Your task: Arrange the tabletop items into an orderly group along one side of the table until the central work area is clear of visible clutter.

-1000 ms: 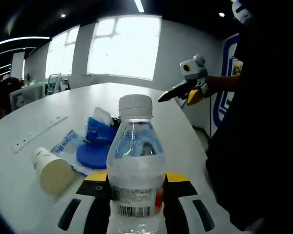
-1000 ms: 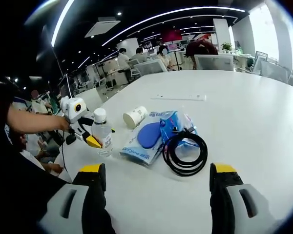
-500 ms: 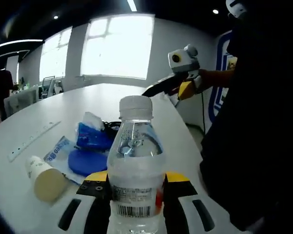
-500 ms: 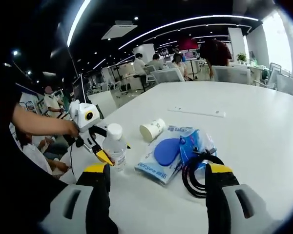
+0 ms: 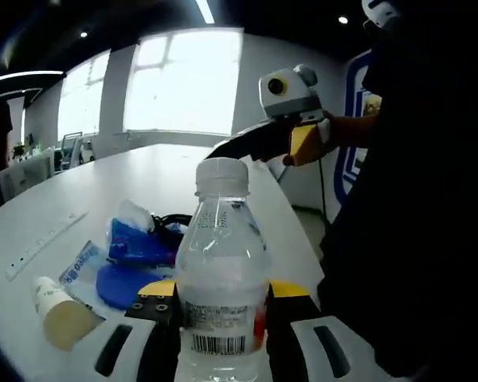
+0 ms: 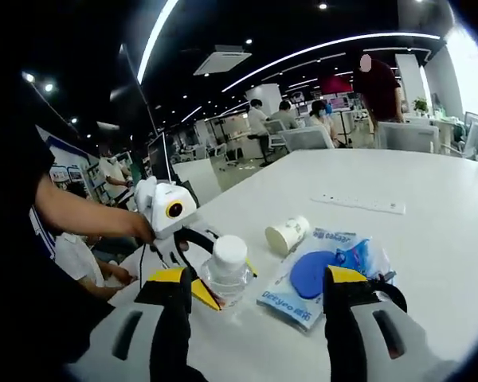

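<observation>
My left hand-held gripper [image 5: 221, 318] is clamped on the water bottle [image 5: 221, 270], which stands upright between its jaws at lower centre of the left gripper view, cap up; in the right gripper view the same bottle [image 6: 225, 270] sits left of centre with that gripper [image 6: 193, 274] around its base, on the white bench [image 6: 430, 239].

My right hand-held gripper [image 6: 259, 318] is spread wide with nothing between its jaws; it points at the remaining clutter, which lies just beyond and between its jaw tips: the blue packet [image 6: 319, 274], the tipped paper cup [image 6: 287, 235] behind it, and a black cable coil [image 6: 390, 290] at the right jaw.

The bottle's long axis is vertical, so I judge it can be set down straight beside that cluster; the right hand is the nearer one to the packet and cable.
</observation>
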`<state>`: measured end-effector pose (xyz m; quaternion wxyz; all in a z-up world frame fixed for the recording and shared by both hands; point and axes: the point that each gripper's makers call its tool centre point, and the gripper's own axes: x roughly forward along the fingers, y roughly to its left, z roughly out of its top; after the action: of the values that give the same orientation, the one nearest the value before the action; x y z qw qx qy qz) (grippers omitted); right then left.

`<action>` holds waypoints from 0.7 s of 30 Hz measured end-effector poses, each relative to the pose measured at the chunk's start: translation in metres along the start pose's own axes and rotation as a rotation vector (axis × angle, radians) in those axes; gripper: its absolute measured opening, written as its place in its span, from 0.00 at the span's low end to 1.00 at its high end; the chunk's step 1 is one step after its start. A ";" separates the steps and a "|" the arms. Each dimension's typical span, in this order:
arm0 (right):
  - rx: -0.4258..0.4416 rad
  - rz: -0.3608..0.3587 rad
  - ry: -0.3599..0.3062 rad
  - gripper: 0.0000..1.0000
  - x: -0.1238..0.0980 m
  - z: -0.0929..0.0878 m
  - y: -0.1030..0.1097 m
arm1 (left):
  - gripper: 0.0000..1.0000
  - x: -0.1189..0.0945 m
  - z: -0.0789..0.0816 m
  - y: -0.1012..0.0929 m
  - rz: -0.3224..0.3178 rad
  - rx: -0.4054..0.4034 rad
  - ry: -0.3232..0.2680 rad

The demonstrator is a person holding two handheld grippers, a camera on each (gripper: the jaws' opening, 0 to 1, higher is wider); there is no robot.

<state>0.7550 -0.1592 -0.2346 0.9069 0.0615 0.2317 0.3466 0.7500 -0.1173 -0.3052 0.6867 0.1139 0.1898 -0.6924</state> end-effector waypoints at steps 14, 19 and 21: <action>0.052 0.109 -0.092 0.31 0.008 0.018 0.022 | 0.38 0.010 0.027 -0.015 -0.015 -0.015 -0.087; 0.030 0.107 -0.105 0.22 0.009 0.020 0.022 | 0.38 0.014 0.038 -0.021 -0.017 -0.017 -0.113; 0.029 0.108 -0.115 0.21 0.009 0.022 0.021 | 0.38 0.015 0.040 -0.023 -0.023 -0.015 -0.113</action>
<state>0.7580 -0.1364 -0.2123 0.8976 0.1068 0.1806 0.3876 0.7308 -0.1480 -0.2731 0.6892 0.0675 0.1573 -0.7041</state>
